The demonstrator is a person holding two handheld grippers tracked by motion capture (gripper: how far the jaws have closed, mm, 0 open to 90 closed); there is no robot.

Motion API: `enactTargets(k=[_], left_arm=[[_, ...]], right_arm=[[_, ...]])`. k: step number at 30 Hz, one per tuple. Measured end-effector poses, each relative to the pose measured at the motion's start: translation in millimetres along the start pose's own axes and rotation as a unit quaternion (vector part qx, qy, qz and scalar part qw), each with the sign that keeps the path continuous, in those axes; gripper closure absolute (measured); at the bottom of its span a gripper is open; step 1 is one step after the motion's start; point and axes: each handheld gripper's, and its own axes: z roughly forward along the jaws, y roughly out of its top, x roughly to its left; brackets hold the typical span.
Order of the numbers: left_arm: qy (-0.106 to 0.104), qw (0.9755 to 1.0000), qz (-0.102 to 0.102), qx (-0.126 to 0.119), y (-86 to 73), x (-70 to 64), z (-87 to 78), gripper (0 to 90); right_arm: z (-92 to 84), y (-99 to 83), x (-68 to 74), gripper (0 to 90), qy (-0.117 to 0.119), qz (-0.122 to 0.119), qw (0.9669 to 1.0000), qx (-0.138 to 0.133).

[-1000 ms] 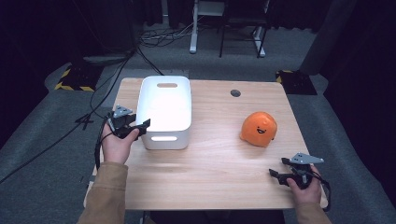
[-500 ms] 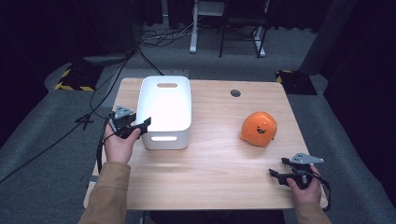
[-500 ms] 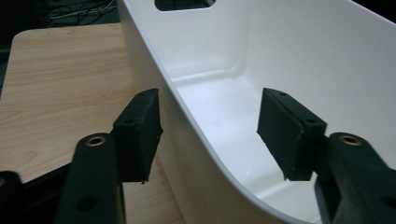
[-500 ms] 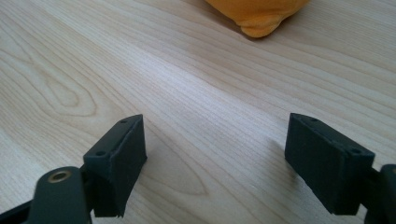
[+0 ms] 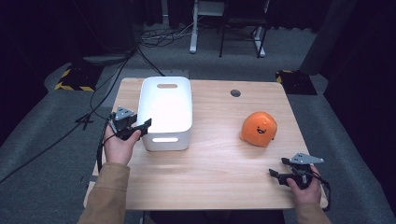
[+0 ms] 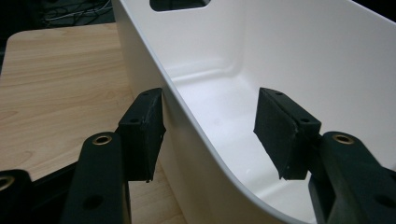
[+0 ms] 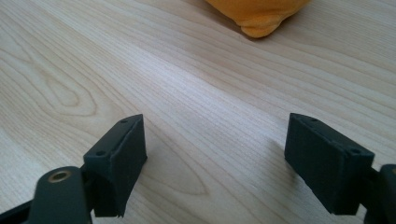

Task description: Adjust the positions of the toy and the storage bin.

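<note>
Nothing has moved since a second ago, as far as I see: both hands stay where they were. My left gripper [image 5: 140, 127] is open and straddles the left wall of the white bin [image 5: 166, 110], one jaw outside, one inside. My right gripper [image 5: 276, 174] is open too, low over the table [image 5: 215, 172] at the near right, holding nothing. The orange toy [image 5: 259, 129] lies far from it, right of the bin. If I close the left jaws and pull, the thin wall may slip out, or the bin may tip.
</note>
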Motion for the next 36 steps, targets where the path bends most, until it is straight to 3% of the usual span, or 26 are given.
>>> enactTargets(k=[6,23,30,36], left_arm=[[-0.007,0.9999,0.011,0.000,-2.3,-4.7,-5.6,43.2],[-0.051,0.9981,0.032,-0.015,-16.8,-38.4,-22.5,44.6],[-0.062,0.9968,0.048,-0.012,-22.6,-55.8,-28.8,44.4],[-0.088,0.9943,0.059,-0.008,-29.6,-72.2,-34.6,44.4]], right_arm=[[0.0,0.0,0.1,21.0,0.000,0.000,1.0000,0.000],[-0.1,0.1,0.3,21.3,0.001,0.001,1.0000,0.000],[-0.1,0.1,0.3,21.4,0.001,0.001,1.0000,0.000],[-0.1,0.1,0.3,21.3,0.001,0.001,1.0000,0.000]])
